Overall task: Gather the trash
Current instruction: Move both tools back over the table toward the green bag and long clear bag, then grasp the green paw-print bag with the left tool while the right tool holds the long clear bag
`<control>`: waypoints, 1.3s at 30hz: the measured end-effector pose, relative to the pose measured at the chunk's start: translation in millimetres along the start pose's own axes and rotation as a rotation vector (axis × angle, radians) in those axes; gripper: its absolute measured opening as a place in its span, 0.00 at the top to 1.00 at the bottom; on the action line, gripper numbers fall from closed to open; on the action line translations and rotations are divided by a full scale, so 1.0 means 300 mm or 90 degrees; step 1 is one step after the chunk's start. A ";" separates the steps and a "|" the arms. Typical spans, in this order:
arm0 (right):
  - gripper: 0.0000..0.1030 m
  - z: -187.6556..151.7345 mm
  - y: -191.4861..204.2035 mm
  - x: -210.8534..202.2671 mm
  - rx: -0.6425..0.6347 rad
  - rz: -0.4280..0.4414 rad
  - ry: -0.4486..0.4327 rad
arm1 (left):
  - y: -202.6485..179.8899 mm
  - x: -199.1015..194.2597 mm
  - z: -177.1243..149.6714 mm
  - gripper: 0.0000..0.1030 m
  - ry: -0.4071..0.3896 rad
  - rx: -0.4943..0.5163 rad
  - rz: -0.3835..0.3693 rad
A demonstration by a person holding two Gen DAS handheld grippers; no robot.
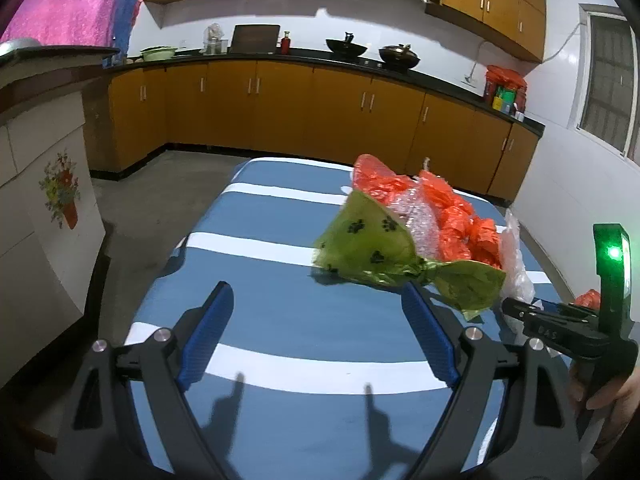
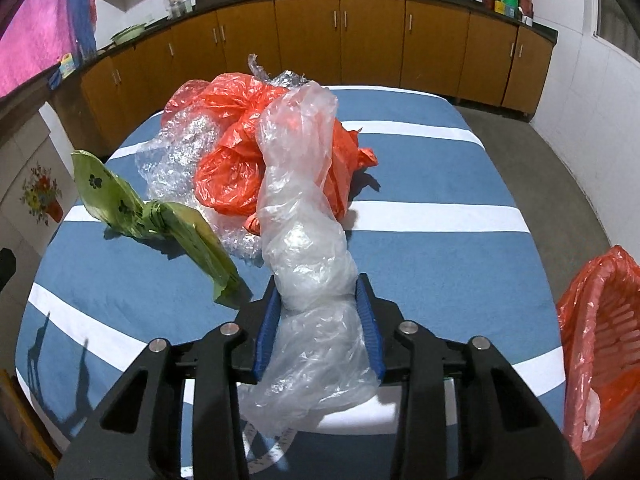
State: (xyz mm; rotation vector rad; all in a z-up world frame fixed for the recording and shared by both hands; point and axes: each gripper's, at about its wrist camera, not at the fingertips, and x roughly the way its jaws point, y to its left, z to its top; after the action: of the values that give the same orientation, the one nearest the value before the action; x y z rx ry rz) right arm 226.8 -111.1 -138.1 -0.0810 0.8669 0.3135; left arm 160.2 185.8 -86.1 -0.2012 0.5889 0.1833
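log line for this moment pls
task: collect trash | right gripper: shut on clear plastic bag | left gripper: open, empty | bin: right, red-lined

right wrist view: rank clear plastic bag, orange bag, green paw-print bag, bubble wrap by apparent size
1. clear plastic bag, though nearness to the camera inflates it, being held in the right gripper
2. orange bag
3-4. green paw-print bag and bubble wrap: alike; wrap partly hidden
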 end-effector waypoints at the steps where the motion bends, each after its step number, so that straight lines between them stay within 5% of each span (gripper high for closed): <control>1: 0.67 -0.001 -0.002 -0.005 0.001 0.000 -0.001 | -0.010 0.001 0.001 0.18 0.000 0.003 -0.003; 14: 0.67 -0.021 -0.085 -0.096 0.032 0.001 -0.029 | -0.114 0.047 0.008 0.18 0.022 0.021 -0.045; 23: 0.67 -0.027 -0.113 -0.110 0.045 -0.003 -0.035 | -0.086 0.182 0.149 0.18 0.021 -0.009 -0.016; 30: 0.67 -0.027 -0.123 -0.093 0.056 -0.003 -0.033 | -0.166 0.225 0.160 0.19 0.051 0.004 -0.054; 33: 0.67 -0.031 -0.126 -0.093 0.058 -0.004 -0.034 | -0.228 0.261 0.151 0.30 0.078 0.001 -0.058; 39: 0.67 -0.041 -0.151 -0.104 0.064 -0.013 -0.038 | -0.310 0.360 0.121 0.33 0.123 0.015 -0.006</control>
State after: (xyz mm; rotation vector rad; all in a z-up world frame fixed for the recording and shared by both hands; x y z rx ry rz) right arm 212.8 -163.9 -125.0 0.0123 0.8202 0.2517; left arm 288.8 117.0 -105.2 -0.2001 0.7823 0.1485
